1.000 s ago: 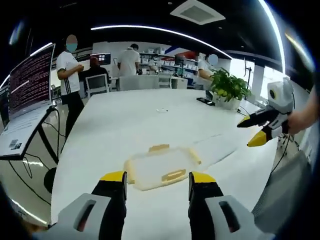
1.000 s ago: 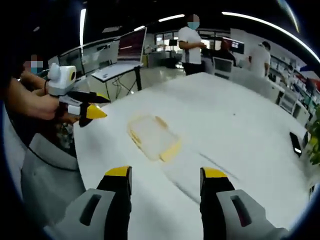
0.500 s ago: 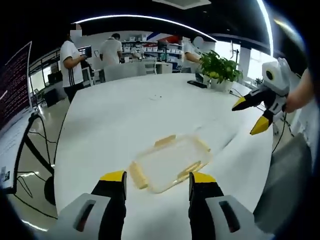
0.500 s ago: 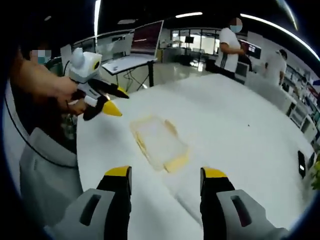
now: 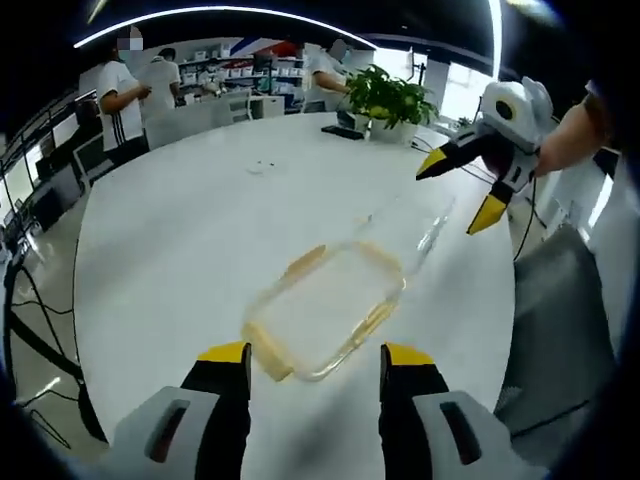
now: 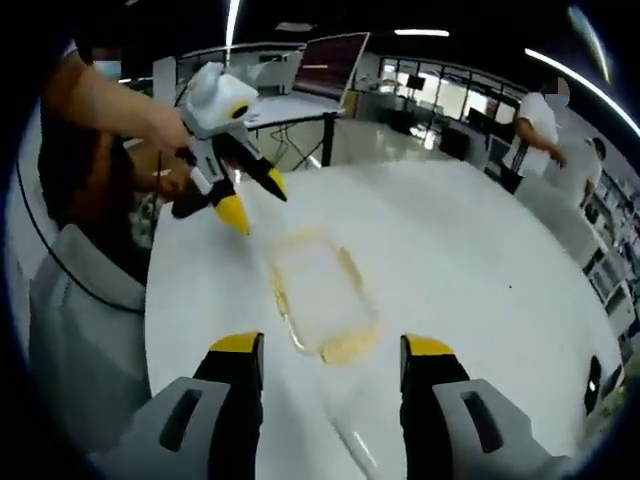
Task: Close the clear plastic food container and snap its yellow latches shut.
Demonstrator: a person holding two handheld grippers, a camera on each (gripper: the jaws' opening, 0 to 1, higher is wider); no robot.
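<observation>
The container point(image 5: 325, 310) lies flat on the white table point(image 5: 180, 250), directly ahead of the left gripper point(image 5: 314, 362) and just beyond its 2 yellow-tipped jaws. In the left gripper view its long axis runs on a diagonal, from near the left jaw away toward the upper right. Yellow latches point(image 5: 268, 352) show along its edges; whether any is snapped down cannot be told, and the lid's seating is not clear through the blur.

Left gripper: jaws spread, nothing between them. Right gripper point(image 6: 324, 356): jaws spread likewise, empty. In the right gripper view the container point(image 6: 320, 300) sits ahead and between the jaw lines, long axis pointing roughly away from the gripper, with a yellow latch point(image 6: 350, 346) at the near end.

In the left gripper view, the right gripper point(image 5: 466, 180) hangs above the table beyond the container's far end — clear of it, not touching. In the right gripper view, the left gripper point(image 6: 235, 190) hovers over the far end, also apart.

Judgement: the right gripper looks nearer its end of the container than the left does to the other. Each gripper faces 1 short end, so the coming move likely calls for a descent onto the near latch on each side — no contact yet made.
</observation>
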